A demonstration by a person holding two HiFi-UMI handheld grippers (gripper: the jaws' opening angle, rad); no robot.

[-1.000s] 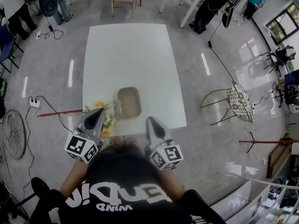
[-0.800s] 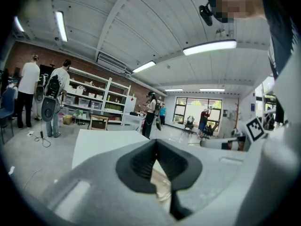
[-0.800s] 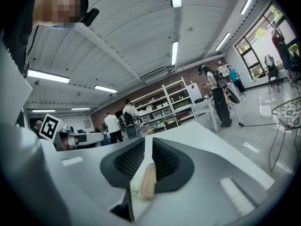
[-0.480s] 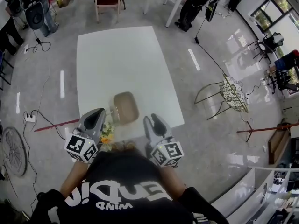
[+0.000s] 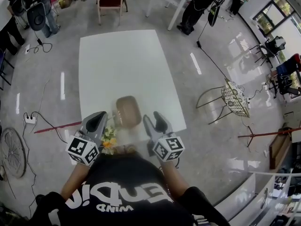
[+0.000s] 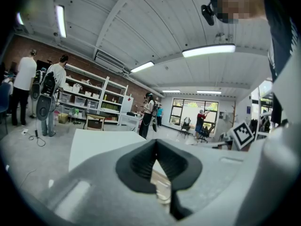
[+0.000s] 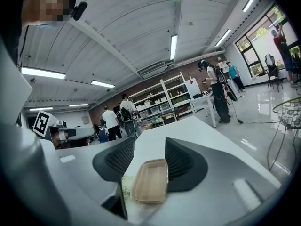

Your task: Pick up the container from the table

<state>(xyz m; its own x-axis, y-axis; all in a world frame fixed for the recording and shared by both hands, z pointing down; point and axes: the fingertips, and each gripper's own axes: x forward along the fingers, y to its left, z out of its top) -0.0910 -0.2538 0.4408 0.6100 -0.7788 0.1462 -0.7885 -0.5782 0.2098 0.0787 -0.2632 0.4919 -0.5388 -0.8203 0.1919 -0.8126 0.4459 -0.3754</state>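
Tan container [image 5: 128, 111] blurred in head view, on white table [image 5: 122, 60], near edge. R gripper [image 5: 154, 118]: jaws opening, container lined up betw. them, pads clear of it. L gripper [image 5: 99, 116]: jaws closed, empty; hides part of flowers [image 5: 109, 136].

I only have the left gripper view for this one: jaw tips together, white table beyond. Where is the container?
Observer: In the head view the tan container lies on the table close to its near edge, ahead of the two grippers.
Reviewer: Is the right gripper on it?
Observer: No. The right gripper is opening. Its own view shows the container in the gap between the jaws, with the pads not touching it.
Reviewer: Anything beside it?
Observer: Yes, flowers lie at its left, by the left gripper.
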